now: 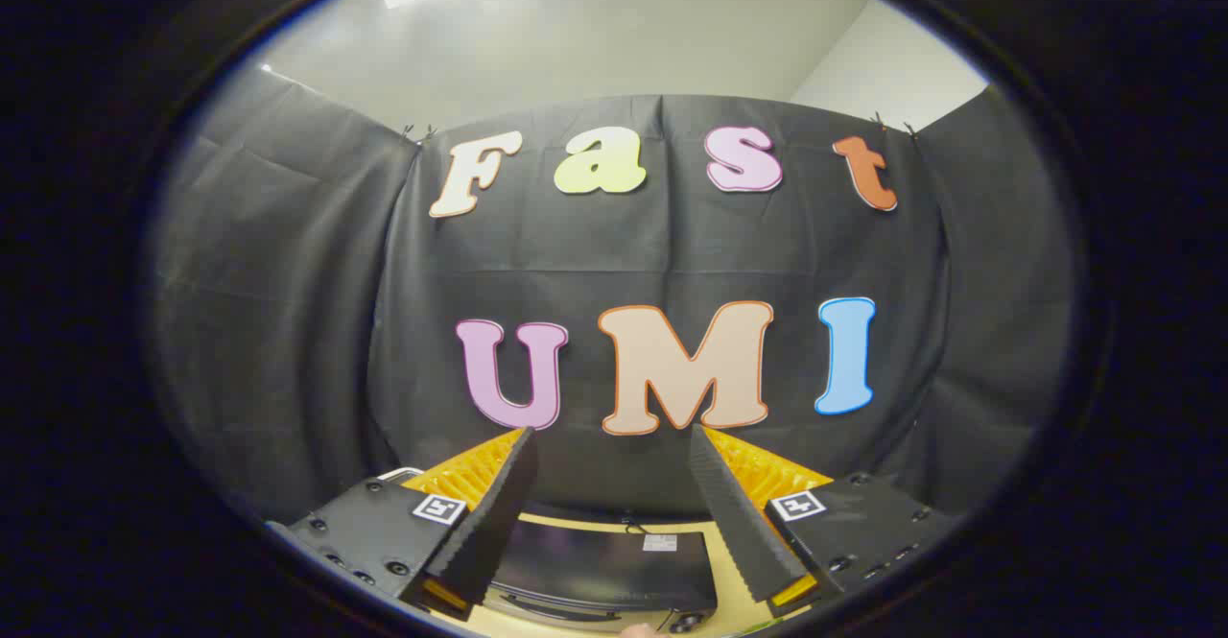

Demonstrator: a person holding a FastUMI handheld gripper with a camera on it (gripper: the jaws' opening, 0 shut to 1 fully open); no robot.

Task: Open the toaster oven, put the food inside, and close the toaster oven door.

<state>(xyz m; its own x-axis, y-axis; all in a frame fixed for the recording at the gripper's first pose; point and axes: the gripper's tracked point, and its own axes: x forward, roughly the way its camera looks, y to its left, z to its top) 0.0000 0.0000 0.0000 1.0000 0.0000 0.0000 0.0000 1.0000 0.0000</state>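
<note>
Glossy black toaster oven point(604, 566) top, matt cloth wall point(288, 283)

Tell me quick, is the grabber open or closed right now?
Gripper: open, fingers spread apart, holding nothing, raised above the black toaster oven and pointing toward the booth's cloth wall.

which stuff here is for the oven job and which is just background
For the job:
- toaster oven, black, seen from above, below and between the fingers
- gripper, jaws open, nothing between them, held high above the oven

Just there:
- wooden table under the oven
- black cloth wall beyond the fingers
- cable behind the oven
</note>
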